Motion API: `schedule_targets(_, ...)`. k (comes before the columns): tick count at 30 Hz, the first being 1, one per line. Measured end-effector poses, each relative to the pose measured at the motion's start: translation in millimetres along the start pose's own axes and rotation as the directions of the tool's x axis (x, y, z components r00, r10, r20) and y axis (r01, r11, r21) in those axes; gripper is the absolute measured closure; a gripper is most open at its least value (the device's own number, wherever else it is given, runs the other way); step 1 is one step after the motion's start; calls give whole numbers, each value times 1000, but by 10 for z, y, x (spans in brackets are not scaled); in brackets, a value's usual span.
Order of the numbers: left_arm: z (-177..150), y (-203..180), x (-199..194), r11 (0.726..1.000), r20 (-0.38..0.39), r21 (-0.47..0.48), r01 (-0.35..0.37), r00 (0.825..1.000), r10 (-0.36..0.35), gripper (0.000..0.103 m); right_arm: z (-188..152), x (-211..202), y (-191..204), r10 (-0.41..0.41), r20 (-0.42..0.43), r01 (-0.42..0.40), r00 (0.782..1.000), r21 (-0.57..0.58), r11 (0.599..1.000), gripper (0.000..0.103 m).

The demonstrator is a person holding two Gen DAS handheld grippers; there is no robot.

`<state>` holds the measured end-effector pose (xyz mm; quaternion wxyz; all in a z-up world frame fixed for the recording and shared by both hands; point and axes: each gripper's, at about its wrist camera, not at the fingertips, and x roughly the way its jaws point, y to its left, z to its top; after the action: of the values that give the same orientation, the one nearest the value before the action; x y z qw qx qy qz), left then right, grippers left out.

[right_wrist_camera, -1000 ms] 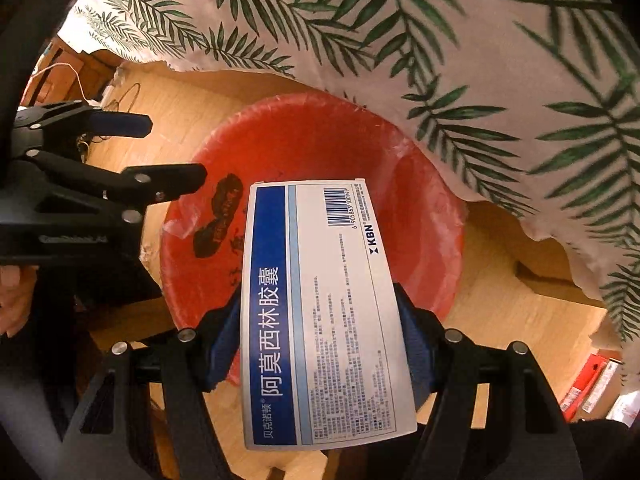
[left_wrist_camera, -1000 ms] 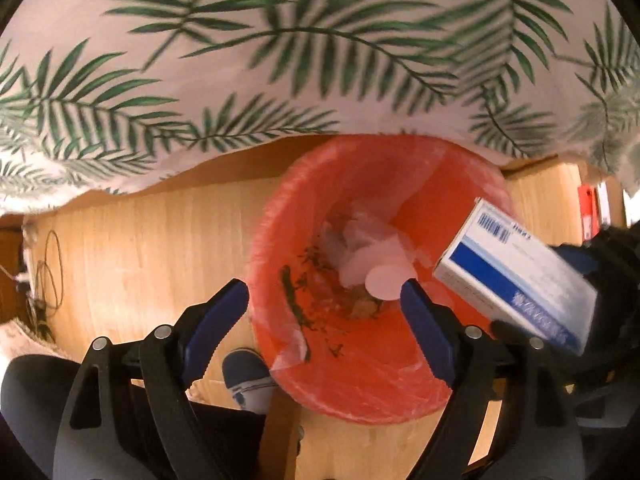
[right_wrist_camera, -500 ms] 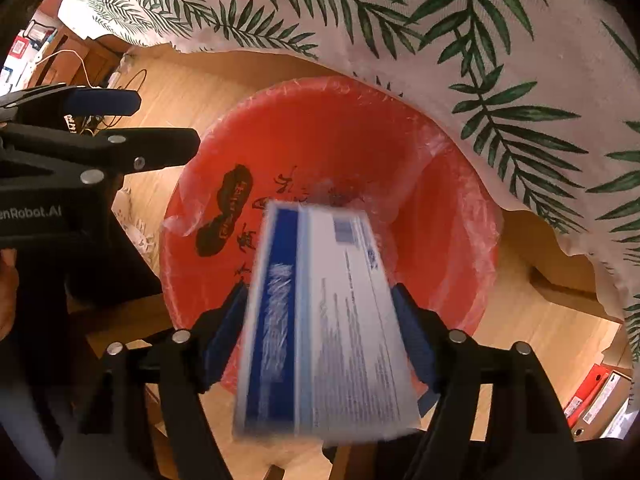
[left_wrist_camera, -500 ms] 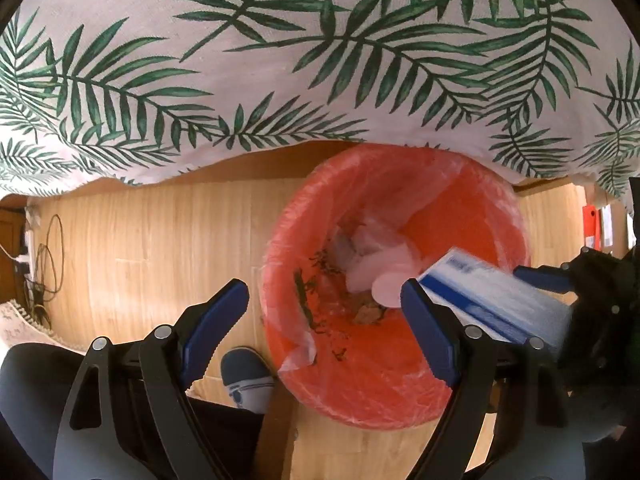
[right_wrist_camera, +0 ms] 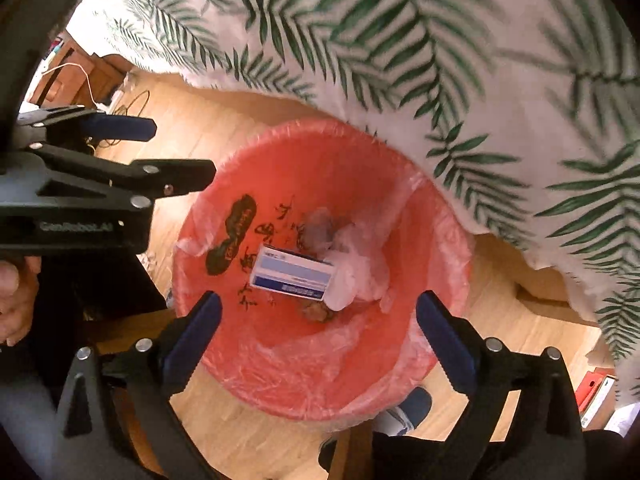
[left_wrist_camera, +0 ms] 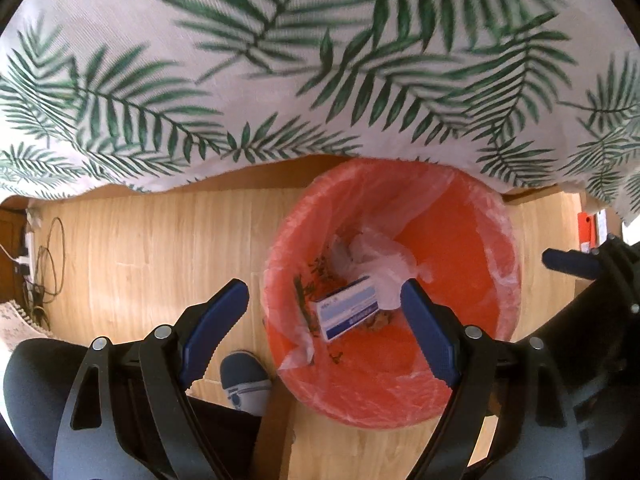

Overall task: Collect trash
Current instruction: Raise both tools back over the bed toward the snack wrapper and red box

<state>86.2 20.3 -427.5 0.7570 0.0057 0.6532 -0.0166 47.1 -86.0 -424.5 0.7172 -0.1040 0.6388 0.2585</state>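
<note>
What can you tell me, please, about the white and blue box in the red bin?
The box is a flat, rectangular carton, apparently cardboard, white with blue bands and small print too blurred to read. It looks closed and undamaged. It lies tilted at the bottom of the red bin, which has a thin plastic liner, resting on crumpled white paper and dark scraps. Nothing grips it; both sets of fingers stand apart above the bin.

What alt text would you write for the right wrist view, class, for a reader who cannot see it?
A blue-and-white box lies inside a red bin among crumpled tissue, below the open, empty right claw. The left claw reaches in from the left; a leaf-print cloth hangs above.
</note>
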Motion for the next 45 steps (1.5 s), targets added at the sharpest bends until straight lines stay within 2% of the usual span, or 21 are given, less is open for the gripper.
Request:
schedule_targets(5, -4, 12, -430, 1000, 93, 1, 18, 996, -18, 19, -11, -468, 43, -46, 93, 47, 995, -15, 999, 5)
schedule_targets(9, 39, 19, -943, 1000, 204, 20, 22, 979, -25, 16, -13, -945, 61, -94, 180, 97, 979, -12, 995, 5)
schedule_targets(12, 112, -1, -1339, 999, 286, 46, 22, 958, -34, 16, 22, -1347, 25, -116, 243, 116, 963, 15, 993, 5)
schedule_targets(16, 297, -12, -1833, 994, 382, 99, 48, 920, -83, 16, 114, -1905, -50, -171, 337, 164, 926, 49, 985, 5)
schedule_targets(20, 611, -42, -2261, 990, 470, 142, 14, 879, -80, 14, 322, -2320, -127, -223, 401, 228, 888, 36, 973, 5)
schedule_targets(22, 818, -42, -2397, 991, 500, 135, -6, 864, -63, 10, 460, -2465, -190, -232, 427, 243, 874, 28, 970, 5)
schedule_targets(24, 1022, -41, -2470, 992, 506, 128, -2, 860, -64, 9, 639, -2567, -310, -235, 448, 247, 862, 34, 969, 5)
schedule_targets(27, 1392, -53, -2498, 992, 524, 125, -9, 850, -58, 9, 970, -2623, -492, -230, 465, 249, 855, 22, 968, 5)
schedule_targets(33, 2398, -57, -2289, 989, 519, 146, -18, 853, -61, 9, 1745, -2559, -905, -246, 496, 268, 833, 27, 963, 5)
schedule_targets(36, 2916, -65, -2096, 990, 523, 144, -13, 850, -65, 9, 2151, -2489, -1158, -245, 505, 264, 827, 35, 964, 5)
schedule_targets(38, 3287, -67, -1923, 990, 520, 142, 24, 849, -95, 9, 2421, -2415, -1317, -252, 506, 276, 825, 28, 961, 5)
schedule_targets(41, 3791, -111, -1659, 990, 513, 141, 24, 853, -94, 9, 2824, -2294, -1572, -264, 505, 292, 822, 26, 956, 5)
schedule_targets(45, 4288, -198, -1375, 988, 514, 153, 28, 852, -104, 9, 3202, -2180, -1889, -262, 513, 275, 817, 52, 960, 5)
